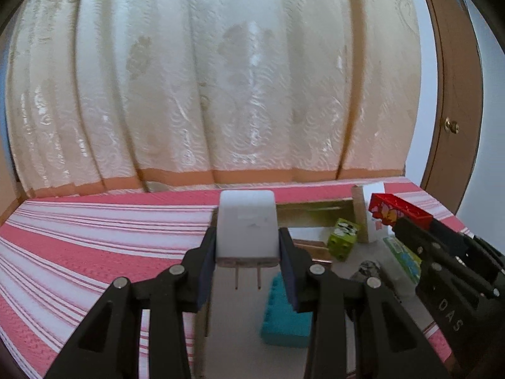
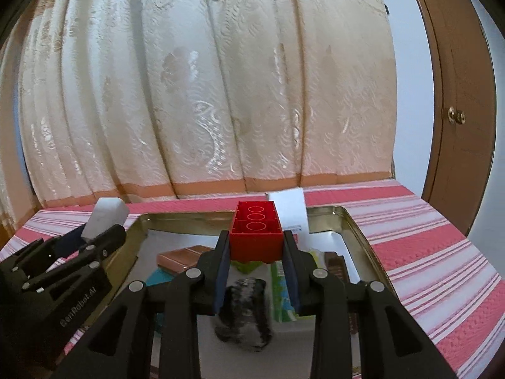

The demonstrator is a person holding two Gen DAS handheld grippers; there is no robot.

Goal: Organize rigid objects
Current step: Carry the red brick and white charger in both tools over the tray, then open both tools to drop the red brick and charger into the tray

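My left gripper (image 1: 247, 243) is shut on a white plug adapter (image 1: 246, 221), prongs pointing down, held above the left edge of a metal tray (image 2: 356, 224). It also shows in the right wrist view (image 2: 105, 214). My right gripper (image 2: 255, 246) is shut on a red toy brick (image 2: 255, 230), underside up, held over the tray's middle. The brick also shows in the left wrist view (image 1: 399, 210). In the tray lie a teal brick (image 1: 285, 312), a green block (image 1: 343, 237), a dark crumpled object (image 2: 244, 312), a copper-brown bar (image 2: 183, 257) and a green packet (image 2: 282, 290).
The tray sits on a pink-and-white striped cloth (image 1: 79, 246). A white box (image 2: 288, 211) stands at the tray's far edge. A patterned cream curtain (image 1: 221, 79) hangs behind. A brown door (image 2: 457, 117) with a knob is at the right.
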